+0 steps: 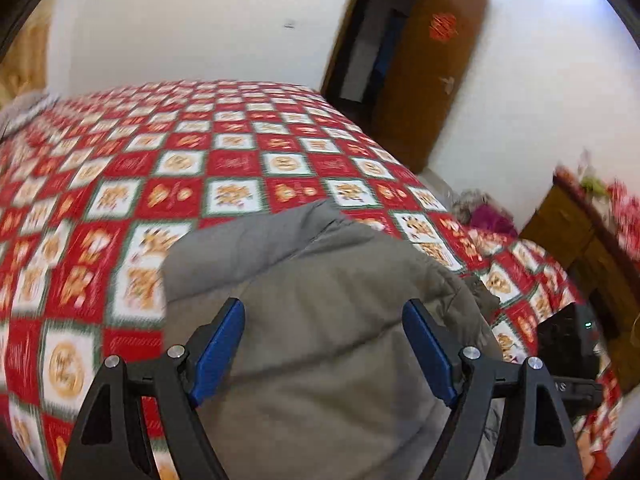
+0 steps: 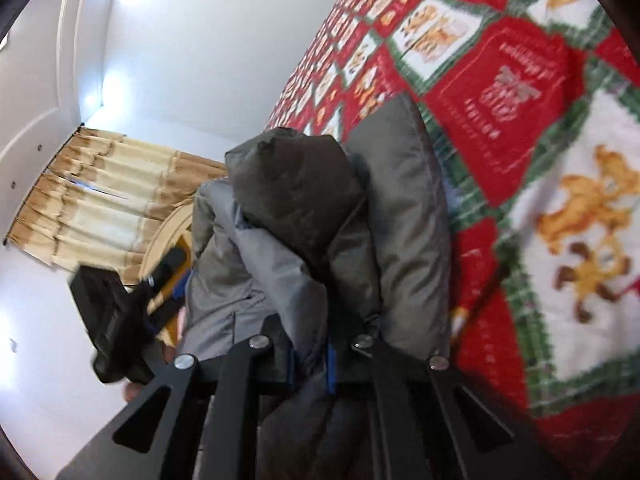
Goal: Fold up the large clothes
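Observation:
A grey padded jacket (image 1: 320, 300) lies bunched on the red patterned bedspread (image 1: 200, 160). My left gripper (image 1: 324, 320) is open above the jacket, its blue pads (image 1: 218, 348) wide apart with nothing between them. In the right wrist view the jacket (image 2: 304, 216) shows as thick folded layers. My right gripper (image 2: 310, 360) is shut on a fold of the jacket, with the cloth pinched between its blue pads (image 2: 330, 368). The left gripper's black body (image 2: 116, 320) shows beside the jacket at the left of that view.
An open brown door (image 1: 424, 76) stands beyond the bed's far corner. A wooden cabinet (image 1: 572, 232) with items on top is at the right. Clothes (image 1: 484, 212) lie on the floor by the bed. A tan curtain (image 2: 92, 200) hangs on the far wall.

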Demonstrator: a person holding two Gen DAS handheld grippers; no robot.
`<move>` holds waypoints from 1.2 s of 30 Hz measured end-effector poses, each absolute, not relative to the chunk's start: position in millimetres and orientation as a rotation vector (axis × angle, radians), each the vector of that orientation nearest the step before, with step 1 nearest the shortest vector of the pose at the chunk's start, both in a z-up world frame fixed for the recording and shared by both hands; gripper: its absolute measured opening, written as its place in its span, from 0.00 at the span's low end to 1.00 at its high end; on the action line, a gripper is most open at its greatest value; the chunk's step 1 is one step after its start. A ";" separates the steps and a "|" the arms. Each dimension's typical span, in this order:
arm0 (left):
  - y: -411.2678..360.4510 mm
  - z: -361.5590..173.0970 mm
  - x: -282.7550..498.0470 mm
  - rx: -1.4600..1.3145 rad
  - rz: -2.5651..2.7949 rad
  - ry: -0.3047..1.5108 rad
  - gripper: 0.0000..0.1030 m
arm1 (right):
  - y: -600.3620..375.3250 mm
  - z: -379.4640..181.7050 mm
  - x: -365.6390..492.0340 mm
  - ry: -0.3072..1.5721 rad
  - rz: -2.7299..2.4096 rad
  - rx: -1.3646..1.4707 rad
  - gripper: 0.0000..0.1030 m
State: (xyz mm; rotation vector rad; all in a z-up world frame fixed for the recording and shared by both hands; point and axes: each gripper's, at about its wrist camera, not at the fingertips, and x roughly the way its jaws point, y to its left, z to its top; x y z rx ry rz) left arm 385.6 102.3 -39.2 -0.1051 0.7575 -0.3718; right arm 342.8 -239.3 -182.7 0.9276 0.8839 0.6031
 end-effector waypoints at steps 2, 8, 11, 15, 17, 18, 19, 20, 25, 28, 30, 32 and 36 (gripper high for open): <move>73.6 -52.9 395.8 0.044 -0.363 0.791 0.79 | -244.0 -182.8 338.2 0.868 0.594 0.911 0.07; 37.7 -101.6 399.1 0.276 -0.283 0.769 0.84 | -231.4 -176.7 333.8 0.849 0.524 0.814 0.05; 41.3 -112.0 395.0 0.268 -0.283 0.744 0.85 | -221.8 -170.0 337.7 0.852 0.514 0.760 0.06; 41.8 -115.8 396.6 0.281 -0.295 0.767 0.85 | -216.6 -139.2 341.0 0.884 0.462 0.557 0.12; 43.9 -114.8 394.4 0.275 -0.288 0.757 0.85 | -211.3 -105.4 333.8 0.818 0.396 0.396 0.27; 42.7 -115.7 397.1 0.277 -0.285 0.755 0.85 | -210.4 -91.3 328.1 0.782 0.368 0.343 0.29; 41.7 -115.3 395.5 0.282 -0.279 0.750 0.85 | -211.0 -76.5 323.7 0.742 0.345 0.302 0.34; 40.2 -115.3 394.5 0.290 -0.274 0.747 0.85 | -210.7 -60.0 321.3 0.699 0.320 0.270 0.38; 39.8 -113.2 391.2 0.290 -0.273 0.733 0.85 | -169.3 -46.7 352.1 0.710 0.361 0.108 0.42; 42.9 -111.6 386.6 0.273 -0.274 0.719 0.85 | -148.2 -86.5 387.3 0.833 0.302 0.036 0.35; 44.8 -111.7 387.2 0.260 -0.277 0.722 0.85 | -150.8 -109.5 392.5 0.853 0.249 0.006 0.34; 44.6 -113.5 391.4 0.251 -0.279 0.740 0.85 | -163.4 -125.5 396.8 0.853 0.242 0.084 0.34; 40.5 -119.4 402.5 0.255 -0.271 0.776 0.85 | -168.7 -145.2 401.5 0.834 0.236 0.176 0.34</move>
